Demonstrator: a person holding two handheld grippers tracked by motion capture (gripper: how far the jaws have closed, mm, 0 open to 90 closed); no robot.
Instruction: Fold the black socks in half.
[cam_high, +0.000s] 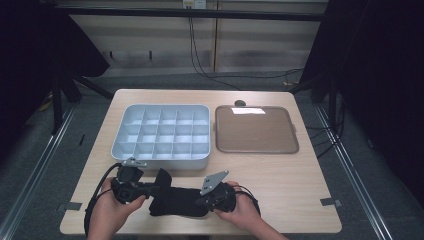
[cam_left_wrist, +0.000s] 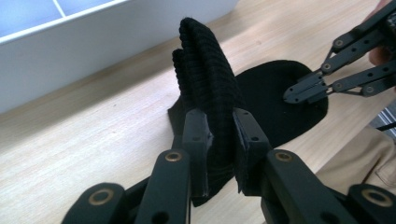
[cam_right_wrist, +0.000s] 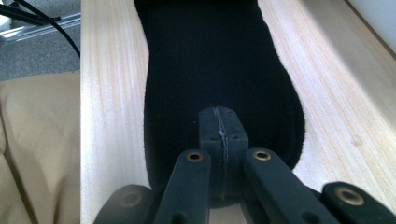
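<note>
Black sock (cam_high: 177, 200) is lying along the near edge of the tabletop (cam_high: 280, 175), its ribbed end lifted and folding up, pinched between the left gripper (cam_left_wrist: 219, 140) fingers (cam_left_wrist: 196, 135); right gripper (cam_right_wrist: 219, 135) fingers are pressed together, tips sitting on the sock's other end. Both hands are coming in low from the near side, facing each other. White compartment tray (cam_high: 165, 160) and brown flat tray (cam_high: 257, 147) are sitting behind.

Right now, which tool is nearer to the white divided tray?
Left. The left tool sits just below the white divided tray's front wall, clamping the black sock's raised end. The right tool is farther off, shut on the sock's other end.
</note>
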